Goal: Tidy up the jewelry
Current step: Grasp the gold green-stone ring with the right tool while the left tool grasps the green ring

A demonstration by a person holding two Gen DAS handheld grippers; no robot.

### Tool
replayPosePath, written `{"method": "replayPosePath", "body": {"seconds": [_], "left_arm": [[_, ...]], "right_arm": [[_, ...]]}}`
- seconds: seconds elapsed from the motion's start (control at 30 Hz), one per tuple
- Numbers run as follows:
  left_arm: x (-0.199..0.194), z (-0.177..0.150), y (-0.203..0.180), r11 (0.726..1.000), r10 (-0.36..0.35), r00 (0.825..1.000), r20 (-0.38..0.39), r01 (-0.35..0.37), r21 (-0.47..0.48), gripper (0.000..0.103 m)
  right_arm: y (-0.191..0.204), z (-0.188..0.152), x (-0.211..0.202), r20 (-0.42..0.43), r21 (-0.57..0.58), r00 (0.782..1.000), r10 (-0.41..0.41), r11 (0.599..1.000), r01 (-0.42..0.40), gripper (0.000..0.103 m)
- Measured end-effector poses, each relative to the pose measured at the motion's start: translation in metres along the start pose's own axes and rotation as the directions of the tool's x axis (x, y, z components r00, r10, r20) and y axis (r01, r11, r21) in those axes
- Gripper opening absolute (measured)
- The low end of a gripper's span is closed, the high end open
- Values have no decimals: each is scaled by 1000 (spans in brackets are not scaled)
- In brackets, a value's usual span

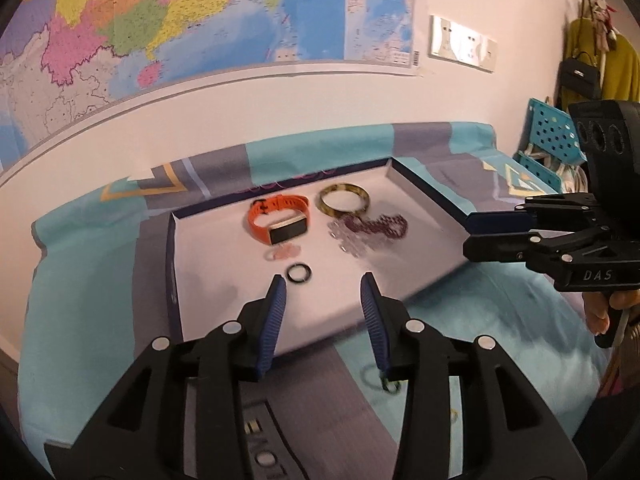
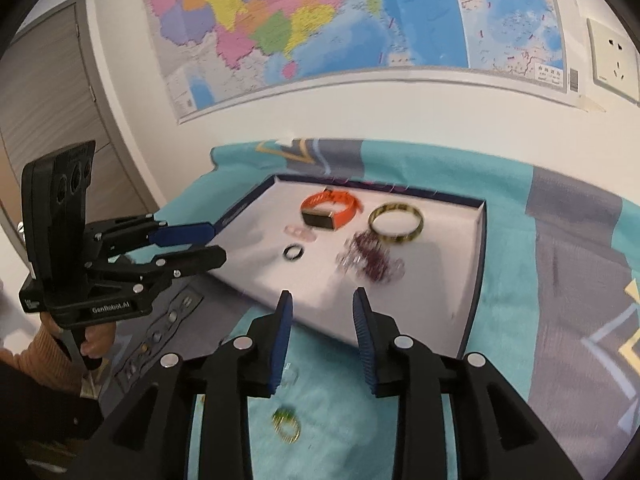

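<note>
A shallow white-lined box lid (image 1: 208, 280) (image 2: 476, 240) lies on the bed. In it are an orange watch band (image 1: 276, 220) (image 2: 330, 210), a yellow-brown bangle (image 1: 343, 199) (image 2: 396, 222), purple and clear bead strands (image 1: 372, 229) (image 2: 370, 260), a pale pink piece (image 1: 282, 253) (image 2: 300, 233) and a black ring (image 1: 300, 273) (image 2: 294, 252). A green-gold ring (image 2: 286, 426) (image 1: 390, 385) lies on the bedspread in front of the box. My left gripper (image 1: 323, 292) (image 2: 190, 246) is open and empty over the box's near edge. My right gripper (image 2: 322, 308) (image 1: 472, 232) is open and empty above the green-gold ring.
The bedspread (image 1: 92, 264) is teal and grey and meets a white wall with a large map (image 1: 160, 20). A strip holding small studs (image 2: 160, 332) lies left of the box. A blue perforated crate (image 1: 556, 132) and hanging clothes (image 1: 612, 68) stand at the right.
</note>
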State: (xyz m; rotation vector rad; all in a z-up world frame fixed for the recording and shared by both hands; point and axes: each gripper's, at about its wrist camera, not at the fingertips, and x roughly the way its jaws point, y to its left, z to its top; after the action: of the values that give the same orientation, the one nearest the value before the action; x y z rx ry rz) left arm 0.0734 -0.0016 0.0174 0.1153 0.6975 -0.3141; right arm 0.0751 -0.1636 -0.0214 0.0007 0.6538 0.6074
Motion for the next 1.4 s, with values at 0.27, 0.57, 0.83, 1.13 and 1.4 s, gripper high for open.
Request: {"method": "replayPosePath", "body": {"seconds": [0.27, 0.57, 0.83, 1.13, 1.4], "left_arm": [[-7, -32, -8, 1000, -20, 999, -41, 20, -8, 39], [-4, -55, -12, 998, -53, 994, -91, 50, -38, 39], [0, -60, -21, 997, -75, 991, -107, 73, -29, 39], [16, -57, -32, 996, -90, 985, -149, 91, 3, 39], [29, -55, -40, 994, -102, 978, -184, 107, 19, 27]], "right_arm": [[10, -40, 4, -82, 3, 997, -10, 1000, 10, 32], [16, -65, 5, -119, 23, 993, -6, 1000, 9, 38], [27, -72, 8, -137, -16, 990, -27, 1000, 25, 38], [39, -73, 16, -154, -51, 987, -51, 998, 44, 37], [42, -73, 17, -155, -69, 984, -87, 995, 77, 31]]}}
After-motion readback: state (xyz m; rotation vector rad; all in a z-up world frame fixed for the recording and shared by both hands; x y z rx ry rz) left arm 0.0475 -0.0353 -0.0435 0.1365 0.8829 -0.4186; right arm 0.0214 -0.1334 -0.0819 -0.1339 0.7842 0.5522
